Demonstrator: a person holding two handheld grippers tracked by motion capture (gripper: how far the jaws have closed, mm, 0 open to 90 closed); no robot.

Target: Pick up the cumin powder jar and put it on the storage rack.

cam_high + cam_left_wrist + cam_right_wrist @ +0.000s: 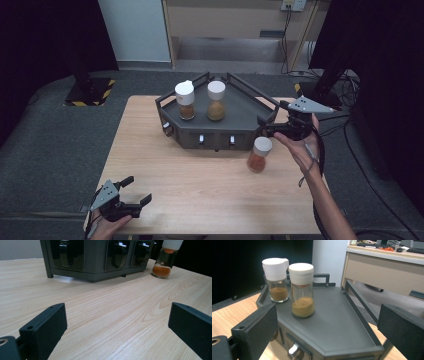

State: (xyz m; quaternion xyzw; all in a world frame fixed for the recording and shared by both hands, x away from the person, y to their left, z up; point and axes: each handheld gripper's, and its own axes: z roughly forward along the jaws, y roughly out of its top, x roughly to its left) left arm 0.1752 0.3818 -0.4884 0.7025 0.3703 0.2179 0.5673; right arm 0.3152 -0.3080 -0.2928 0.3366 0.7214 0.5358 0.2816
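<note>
Right gripper jaws wide, empty, beside rack right end. Upright spice jar on table, just near-left of it; left gripper far off.

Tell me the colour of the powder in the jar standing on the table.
Orange-red powder, clearest in the left gripper view.

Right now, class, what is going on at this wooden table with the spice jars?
A person holds a two-jaw gripper in each hand. The right gripper is open and empty beside the dark grey rack, which carries two white-capped glass spice jars. A third white-capped jar of orange powder stands on the light wooden table. The left gripper is open near the table's front edge.
</note>
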